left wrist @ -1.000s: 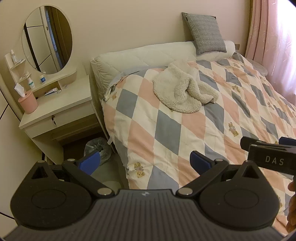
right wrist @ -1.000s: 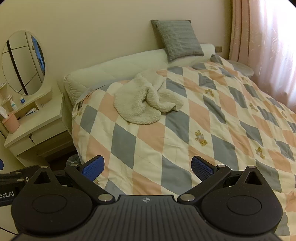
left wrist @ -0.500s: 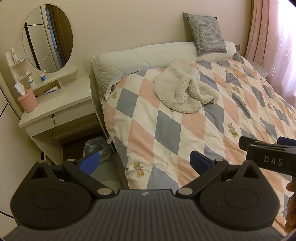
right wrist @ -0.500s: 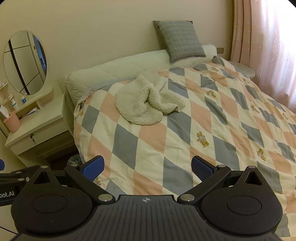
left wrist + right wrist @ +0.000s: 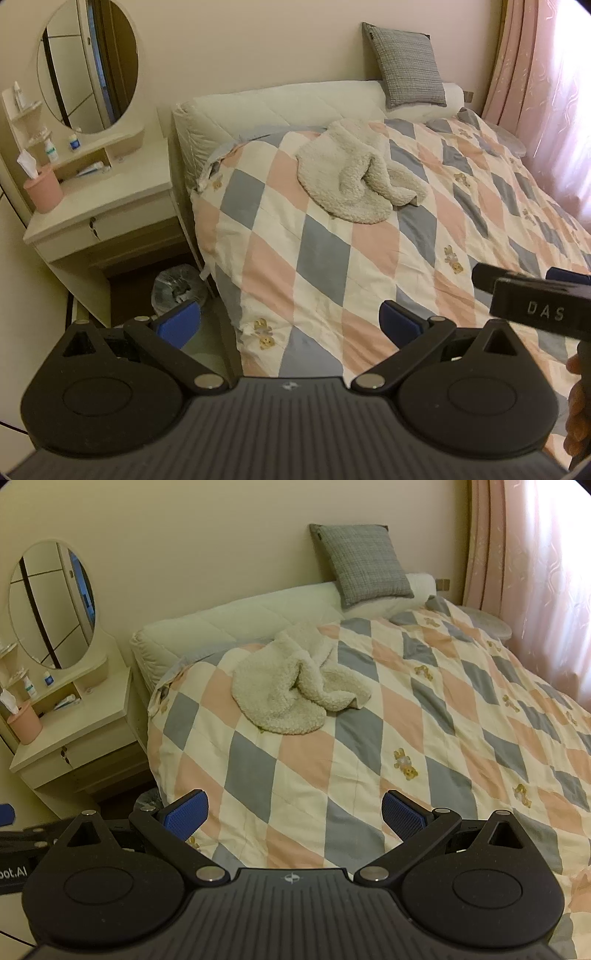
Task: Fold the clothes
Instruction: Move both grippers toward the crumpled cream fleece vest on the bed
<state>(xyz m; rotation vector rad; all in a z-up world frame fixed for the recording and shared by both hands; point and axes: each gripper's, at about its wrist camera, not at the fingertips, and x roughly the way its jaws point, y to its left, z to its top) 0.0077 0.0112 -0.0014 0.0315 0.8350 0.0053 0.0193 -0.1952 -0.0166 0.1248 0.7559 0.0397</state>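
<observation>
While we hold both tools over the near edge of the bed, nothing of the folding has begun. Left gripper (image 5: 290,323): blue pads spread wide, nothing between them. Right gripper (image 5: 293,814): same, wide apart and empty.

Fleece garment (image 5: 360,175) lies in a crumpled heap on the checked quilt (image 5: 325,258), upper centre of the left view, a little left of centre in the right view (image 5: 295,686). Cream, woolly, thick. What look like two sleeves or legs twist over each other toward the right side of the heap; we cannot tell which kind of garment it is. It sits near the headboard (image 5: 280,107), well apart from both tools, touched by neither.

Other notes: grey cushion (image 5: 404,62) propped at the wall, top of frame. Dressing table (image 5: 99,199) with oval mirror (image 5: 86,62) and pink cup (image 5: 42,188) at left. Pink curtain (image 5: 546,92) at right edge. Bin with plastic liner (image 5: 179,282) on the floor between table and bed.

Progress, as we judge it: zero steps done. Left to do: reach across the quilt, take hold, untangle and spread flat, then fold. The thick pile will likely bunch, so a clean edge may take searching.
</observation>
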